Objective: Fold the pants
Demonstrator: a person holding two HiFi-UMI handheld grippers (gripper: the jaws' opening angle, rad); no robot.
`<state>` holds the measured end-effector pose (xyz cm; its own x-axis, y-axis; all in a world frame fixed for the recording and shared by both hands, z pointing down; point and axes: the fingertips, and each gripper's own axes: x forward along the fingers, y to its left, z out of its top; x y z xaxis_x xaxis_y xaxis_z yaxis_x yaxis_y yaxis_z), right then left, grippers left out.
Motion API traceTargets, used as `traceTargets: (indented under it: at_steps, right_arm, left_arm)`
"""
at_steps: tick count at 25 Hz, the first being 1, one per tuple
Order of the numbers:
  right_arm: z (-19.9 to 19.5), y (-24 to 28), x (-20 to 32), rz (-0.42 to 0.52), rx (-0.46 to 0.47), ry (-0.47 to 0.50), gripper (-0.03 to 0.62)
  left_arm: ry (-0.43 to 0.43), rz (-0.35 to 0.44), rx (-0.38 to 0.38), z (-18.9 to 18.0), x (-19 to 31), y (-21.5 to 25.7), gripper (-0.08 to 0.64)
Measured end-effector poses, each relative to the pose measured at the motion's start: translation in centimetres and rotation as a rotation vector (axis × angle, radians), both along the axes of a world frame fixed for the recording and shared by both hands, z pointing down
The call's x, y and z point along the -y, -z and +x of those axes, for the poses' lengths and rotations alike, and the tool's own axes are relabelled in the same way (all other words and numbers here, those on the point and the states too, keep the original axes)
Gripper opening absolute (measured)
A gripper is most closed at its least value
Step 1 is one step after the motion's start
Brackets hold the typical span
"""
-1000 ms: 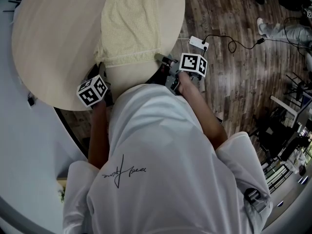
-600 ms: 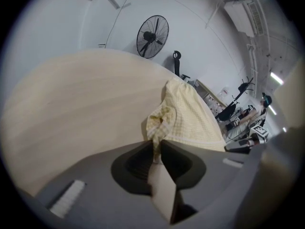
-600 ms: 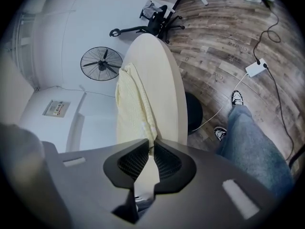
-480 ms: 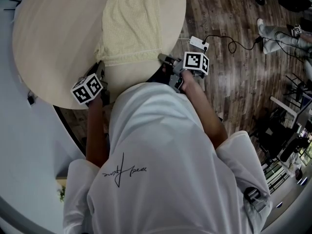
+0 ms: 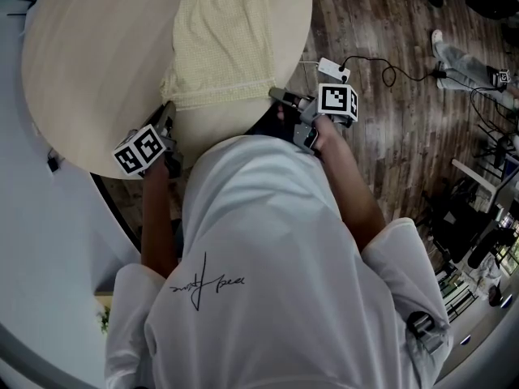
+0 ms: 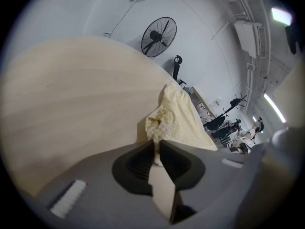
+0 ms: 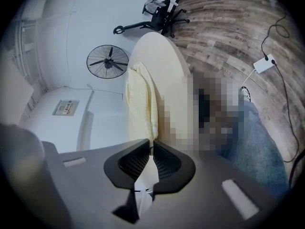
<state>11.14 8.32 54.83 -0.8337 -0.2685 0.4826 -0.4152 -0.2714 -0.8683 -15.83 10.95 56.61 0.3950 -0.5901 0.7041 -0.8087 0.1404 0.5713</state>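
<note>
Pale yellow pants point(image 5: 219, 39) lie flat on the round beige table point(image 5: 89, 71), with the waistband toward the person. My left gripper point(image 5: 168, 112) is at the waistband's left corner. In the left gripper view its jaws point(image 6: 156, 144) have just been closing and pinch a bunched corner of the pants point(image 6: 183, 113). My right gripper point(image 5: 276, 97) is at the waistband's right corner by the table edge. Its jaws point(image 7: 151, 146) have also just been closing, and the edge of the pants point(image 7: 140, 99) sits between them.
A white power adapter point(image 5: 333, 69) with a black cable lies on the wooden floor right of the table. A standing fan point(image 6: 158, 36) is beyond the table by the white wall. An office chair point(image 7: 159, 8) and another person's legs point(image 5: 466, 55) are farther off.
The right gripper has shifted a little to the right along the table edge. The left gripper's cube has rolled and slid slightly left. The waistband's right corner has followed the right gripper.
</note>
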Motion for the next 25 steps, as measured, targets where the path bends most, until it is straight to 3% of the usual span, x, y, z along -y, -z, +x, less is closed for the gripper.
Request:
traceTargets:
  at_steps: [15, 25]
  right_arm:
    - [0.3, 3.5, 0.2, 0.013, 0.039, 0.035, 0.026]
    - [-0.2, 5.8, 1.0, 0.018, 0.110, 0.005, 0.026]
  left_arm:
    - [0.020, 0.053, -0.130, 0.4, 0.4, 3.3, 0.095]
    - [0.022, 0.128, -0.171, -0.3, 1.8, 6.2, 0.094]
